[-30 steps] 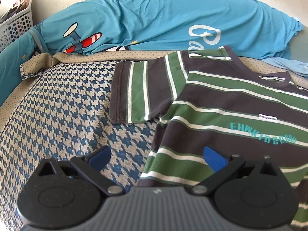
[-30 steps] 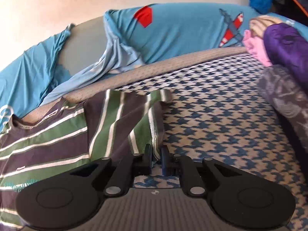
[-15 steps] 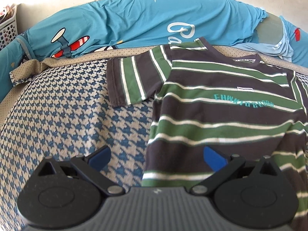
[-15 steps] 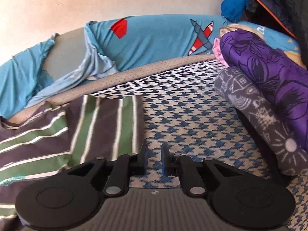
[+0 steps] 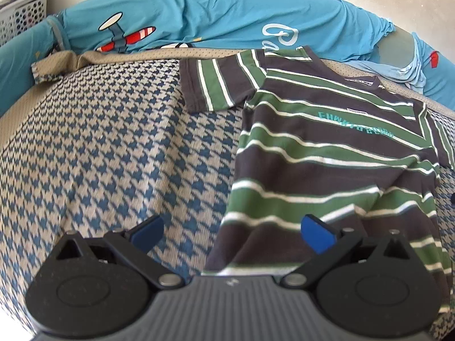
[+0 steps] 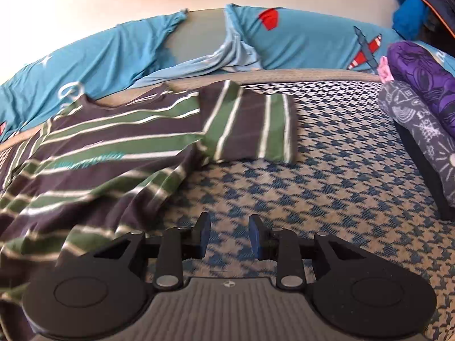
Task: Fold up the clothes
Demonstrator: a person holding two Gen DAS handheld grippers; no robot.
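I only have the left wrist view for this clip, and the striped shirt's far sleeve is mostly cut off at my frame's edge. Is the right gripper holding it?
Observer: No. The right gripper has its fingers apart with nothing between them. It is over the bare bed cover, beside the lower edge of the striped shirt.
Reviewer: Is that sleeve bunched up?
Observer: No, the sleeve lies spread flat on the cover, pointing away from the shirt's body.
Reviewer: Is anything else on that side?
Observer: A purple bundle and a grey patterned bundle lie together at the right, apart from the shirt.
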